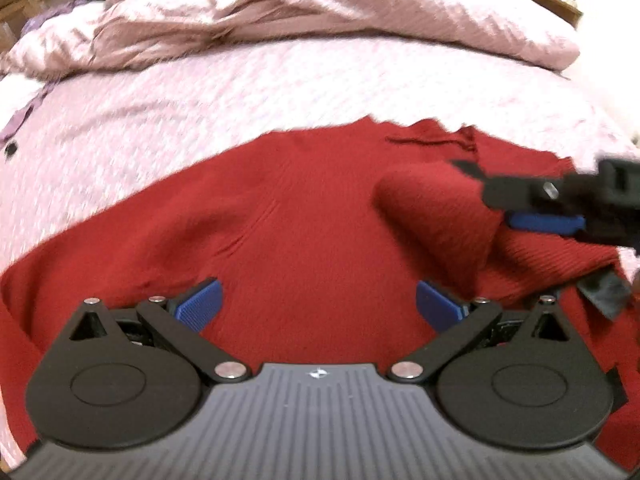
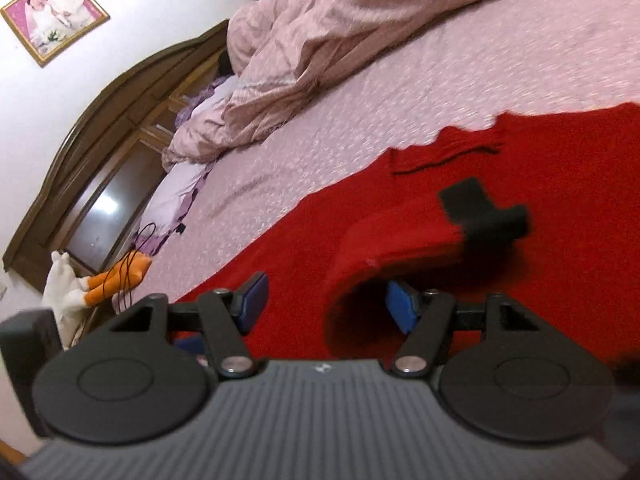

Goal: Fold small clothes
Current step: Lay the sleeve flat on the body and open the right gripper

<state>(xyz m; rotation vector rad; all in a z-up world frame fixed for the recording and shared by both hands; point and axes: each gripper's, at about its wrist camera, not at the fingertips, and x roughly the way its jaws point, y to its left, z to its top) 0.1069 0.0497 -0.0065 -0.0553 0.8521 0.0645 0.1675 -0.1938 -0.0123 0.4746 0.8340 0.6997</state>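
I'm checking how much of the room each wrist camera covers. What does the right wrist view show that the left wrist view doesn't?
Only the right wrist view shows the framed photo on the wall, the wooden headboard and a white and orange plush toy. Only the left wrist view shows the right claw from outside, reaching in over a raised fold. Both show the red sweater spread on the pink bedspread, and the bunched pink duvet beyond.

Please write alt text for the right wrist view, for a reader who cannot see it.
The right claw is open above a red knit garment spread on a pink bed cover, with a folded sleeve just ahead. A crumpled pink duvet and a wooden headboard lie beyond.
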